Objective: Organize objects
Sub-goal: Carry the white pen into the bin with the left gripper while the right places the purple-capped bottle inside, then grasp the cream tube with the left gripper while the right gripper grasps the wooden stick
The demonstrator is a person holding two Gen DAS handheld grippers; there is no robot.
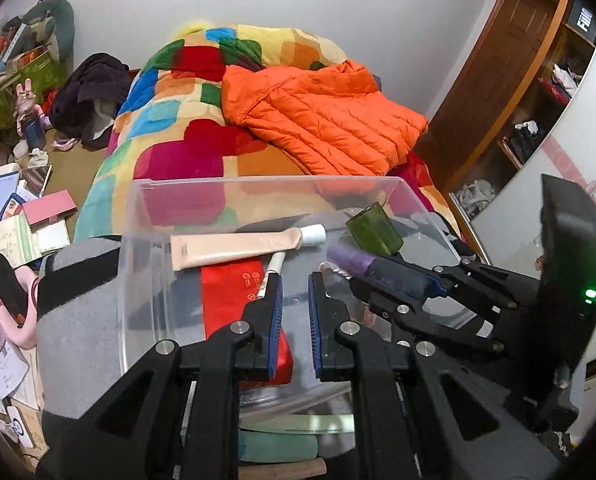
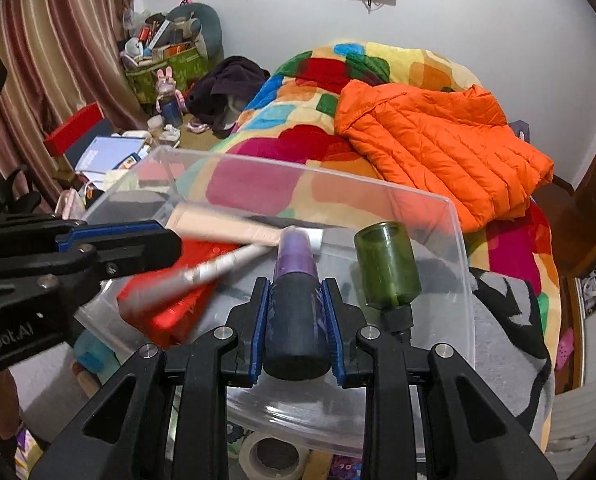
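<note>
Right gripper (image 2: 296, 304) nearest the lens in the right wrist view: blue pads (image 2: 260, 320) pressed on both sides of a dark bottle with a purple cap (image 2: 296, 300), cap pointing away from the camera, over the clear bin (image 2: 453, 240). Left gripper (image 1: 294, 304) in its own view: jaws nearly closed, only a narrow gap between the pads; whether it grips the thin white stick (image 1: 272, 270) lying along its left finger, cannot tell. In the right wrist view the same stick is blurred and seems to run out from the left gripper's tip. Bin contents: beige tube with white cap (image 1: 234, 246) lying across the far part, red flat pack (image 1: 232, 284) beneath it on the floor of the bin, green bottle (image 2: 387, 266) lying tilted near the right wall, its black neck toward the camera. Bin rests on a grey and black cloth (image 1: 78, 300), in front of a bed with a multicoloured quilt (image 1: 178, 120). Orange jacket (image 1: 317, 116) lies on the quilt, well apart from the bin. Clutter of boxes and papers (image 1: 26, 216) on the left side of the room.
</note>
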